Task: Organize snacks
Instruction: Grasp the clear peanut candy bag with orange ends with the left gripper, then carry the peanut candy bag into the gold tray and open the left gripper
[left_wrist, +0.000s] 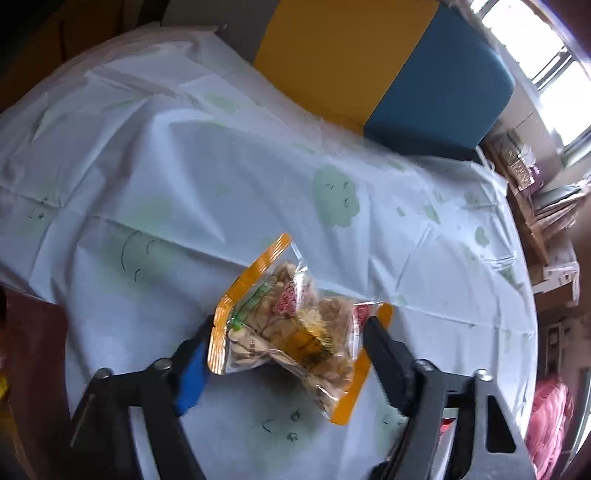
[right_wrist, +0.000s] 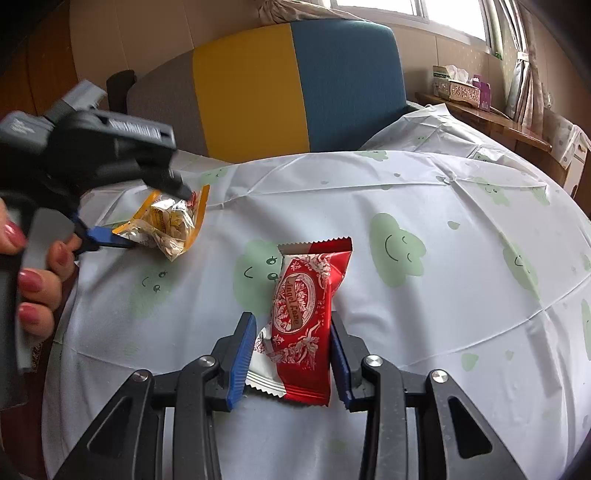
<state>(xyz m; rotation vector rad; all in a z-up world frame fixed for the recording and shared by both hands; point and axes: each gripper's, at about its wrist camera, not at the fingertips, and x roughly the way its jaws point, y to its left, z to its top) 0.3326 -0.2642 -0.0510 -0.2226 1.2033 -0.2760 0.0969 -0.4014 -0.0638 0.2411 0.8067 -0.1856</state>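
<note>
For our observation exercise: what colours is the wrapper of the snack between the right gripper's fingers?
The snack wrapper is red with white ornamental patterning, clearest in the right wrist view.

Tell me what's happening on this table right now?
A person is sorting snack packets with a pair of tongs in each hand. The right tongs are shut on a red and white wrapped snack lying on the cloud-print tablecloth. The left tongs straddle a clear, orange-edged bag of seeds, their fingers touching its crumpled edges; a firm grip isn't clear. A hand holds that tool.
</note>
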